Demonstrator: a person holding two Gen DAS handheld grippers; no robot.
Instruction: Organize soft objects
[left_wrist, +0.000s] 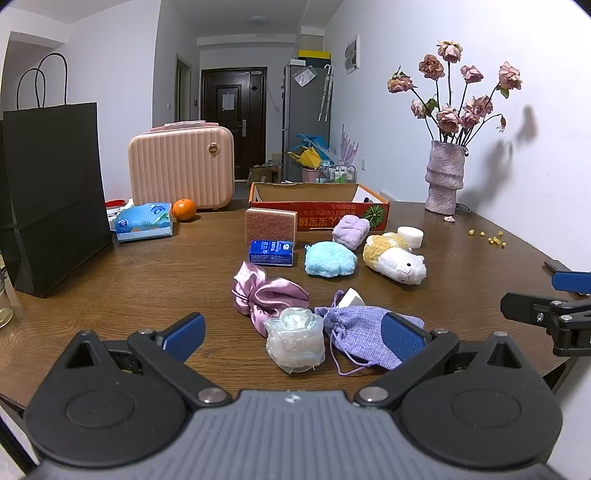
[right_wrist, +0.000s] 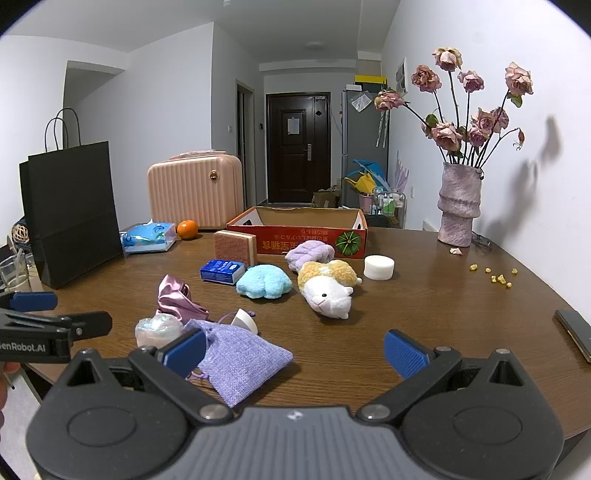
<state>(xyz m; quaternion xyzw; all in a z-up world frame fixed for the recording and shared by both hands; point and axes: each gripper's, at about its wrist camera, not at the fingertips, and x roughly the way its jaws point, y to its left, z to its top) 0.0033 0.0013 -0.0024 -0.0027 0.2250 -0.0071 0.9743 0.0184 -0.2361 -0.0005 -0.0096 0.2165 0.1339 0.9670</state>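
The soft objects lie scattered on the worktop (left_wrist: 129, 280) in front of an open cardboard box (left_wrist: 317, 206), and none of them is in it yet. Both my left tongs (left_wrist: 293, 332) and my right tongs (right_wrist: 295, 350) stand spread as wide as they go, holding nothing, hovering over the near edge. Nearest my left tongs sit the crinkled clear plastic bundle (left_wrist: 295, 341), the lilac drawstring pouch (left_wrist: 360, 336) and the pink satin bag (left_wrist: 264, 293), the first two touching. I judge all three light and limp: the satin looks slippery, so I would pinch it at the gathered neck, and the pouch where its cord cinches it. The plastic would crush under a firm squeeze, so a gentle hold around its middle suits it. Farther off, the blue plush (right_wrist: 264, 282), the sheep toy (right_wrist: 327, 290) and the lilac fluffy piece (right_wrist: 310, 251) should give under the pads and spring back; I would take each across its fattest part. The sponge (left_wrist: 271, 225) stands propped on edge against the box and looks easy to grip by its flat faces.
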